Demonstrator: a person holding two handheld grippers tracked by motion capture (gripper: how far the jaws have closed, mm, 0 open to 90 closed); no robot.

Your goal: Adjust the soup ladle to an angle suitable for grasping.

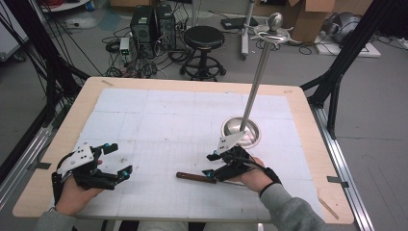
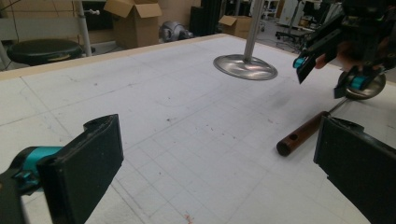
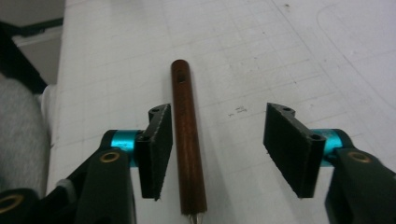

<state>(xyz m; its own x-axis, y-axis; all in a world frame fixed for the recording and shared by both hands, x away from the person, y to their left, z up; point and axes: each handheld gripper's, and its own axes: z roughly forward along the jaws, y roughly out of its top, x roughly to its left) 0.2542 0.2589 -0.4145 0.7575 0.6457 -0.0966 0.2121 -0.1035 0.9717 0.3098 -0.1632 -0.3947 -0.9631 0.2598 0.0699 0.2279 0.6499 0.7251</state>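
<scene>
Right tool [image 3: 217, 154] open over wooden handle [image 3: 187, 140], seemingly clear of pads

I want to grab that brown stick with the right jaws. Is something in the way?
No, nothing blocks it. The wooden handle lies on the white mat between the open jaws of the right gripper, close beside one jaw. The metal stand sits farther back on the table.

Open bench [image 1: 159, 125] between the grippers; obstacles: stand [image 1: 240, 132] with upright pole at right, handle [image 1: 195, 177] lying near front.
</scene>
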